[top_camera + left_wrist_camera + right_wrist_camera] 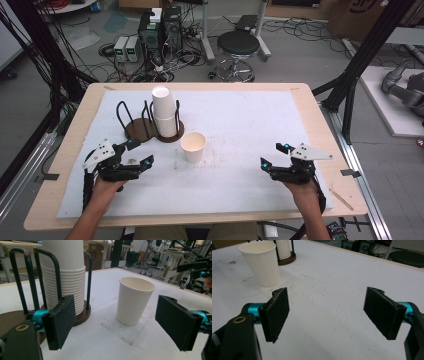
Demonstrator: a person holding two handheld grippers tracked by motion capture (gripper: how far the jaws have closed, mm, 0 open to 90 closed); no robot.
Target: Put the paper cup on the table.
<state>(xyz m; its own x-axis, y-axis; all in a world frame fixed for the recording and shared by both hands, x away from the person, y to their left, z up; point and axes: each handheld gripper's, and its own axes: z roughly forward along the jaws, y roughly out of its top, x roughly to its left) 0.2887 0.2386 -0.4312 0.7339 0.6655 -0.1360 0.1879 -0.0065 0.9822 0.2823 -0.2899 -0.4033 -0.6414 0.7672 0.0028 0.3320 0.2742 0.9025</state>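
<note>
Standing alone near the middle of the bench (pixel 310 107), toward its left half: one white paper cup (pixel 193 146), upright, mouth up, nothing inside that can be seen. No print or label readable on it.

One stack of white paper cups (pixel 164 112), upright, behind and left of the single cup, near the far left part of the bench; rims too many and too fine to count in the high view. It sits in one cup rack (pixel 135 125) with a round dark wooden base and black wire hoops; the second bay to its left holds nothing.

One white mat (pixel 250 115) covers most of the bench top, with faint brown marks near the single cup.

Left claw (pixel 141 153): one, jaws wide apart, holding nothing, near the front left edge, pointed toward the single cup but well short of it.

Right claw (pixel 274 155): one, jaws wide apart, holding nothing, near the front right edge, well apart from the cup.

No writing legible anywhere on the bench.
</note>
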